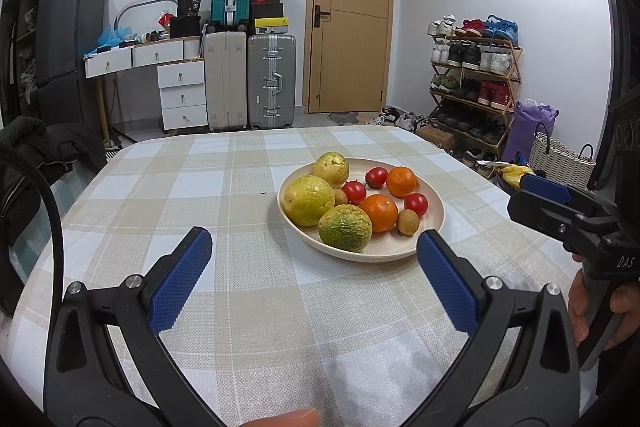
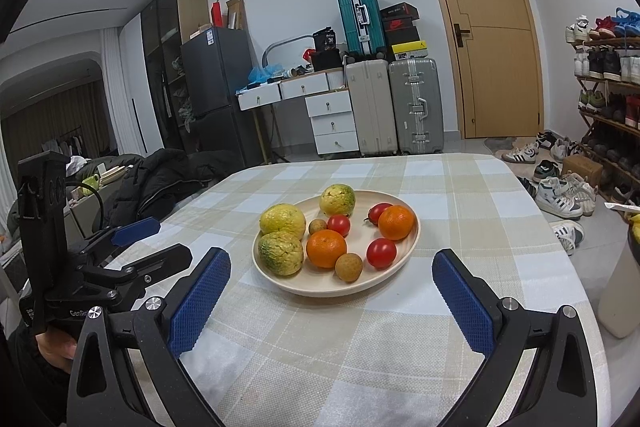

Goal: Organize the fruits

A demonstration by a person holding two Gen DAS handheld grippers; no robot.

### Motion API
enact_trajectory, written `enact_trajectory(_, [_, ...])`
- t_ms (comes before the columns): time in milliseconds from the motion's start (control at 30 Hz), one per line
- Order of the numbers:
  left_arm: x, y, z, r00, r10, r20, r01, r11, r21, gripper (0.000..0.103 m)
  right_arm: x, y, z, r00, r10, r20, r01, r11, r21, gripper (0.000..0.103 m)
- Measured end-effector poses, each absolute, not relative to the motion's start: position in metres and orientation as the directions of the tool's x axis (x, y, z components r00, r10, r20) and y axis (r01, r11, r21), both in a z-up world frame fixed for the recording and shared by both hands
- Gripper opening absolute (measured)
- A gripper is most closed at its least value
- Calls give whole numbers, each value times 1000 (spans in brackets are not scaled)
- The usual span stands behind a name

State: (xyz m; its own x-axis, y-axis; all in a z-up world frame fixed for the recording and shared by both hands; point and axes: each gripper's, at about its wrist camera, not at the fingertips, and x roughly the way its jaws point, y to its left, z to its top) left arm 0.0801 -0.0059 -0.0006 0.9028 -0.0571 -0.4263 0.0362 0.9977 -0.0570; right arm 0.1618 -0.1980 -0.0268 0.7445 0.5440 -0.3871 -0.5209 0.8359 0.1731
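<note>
A cream plate (image 1: 434, 223) (image 2: 400, 273) sits on the checked tablecloth. It holds three yellow-green fruits (image 1: 309, 199) (image 2: 281, 252), two oranges (image 1: 379, 212) (image 2: 326, 247), three small red tomatoes (image 1: 416, 204) (image 2: 381, 253) and two small brown longans (image 1: 408, 222) (image 2: 349, 267). My left gripper (image 1: 314, 246) is open and empty, just short of the plate's near-left side. My right gripper (image 2: 331, 269) is open and empty, with the plate's near rim between its fingers. Each gripper shows at the edge of the other's view.
The table (image 1: 200, 187) has a rounded far edge. A dark jacket (image 2: 160, 179) lies off its left side. Suitcases (image 1: 272, 79), white drawers (image 1: 180, 95), a door and a shoe rack (image 1: 472, 83) stand behind. A cream container (image 2: 620, 291) stands at the table's right edge.
</note>
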Motion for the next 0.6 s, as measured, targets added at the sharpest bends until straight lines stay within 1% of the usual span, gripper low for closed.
enact_trajectory(600, [81,-6,0,903,-58,-426,37,998,-57,102,162,-200,-26,744,544,-389,-519,836,176,103])
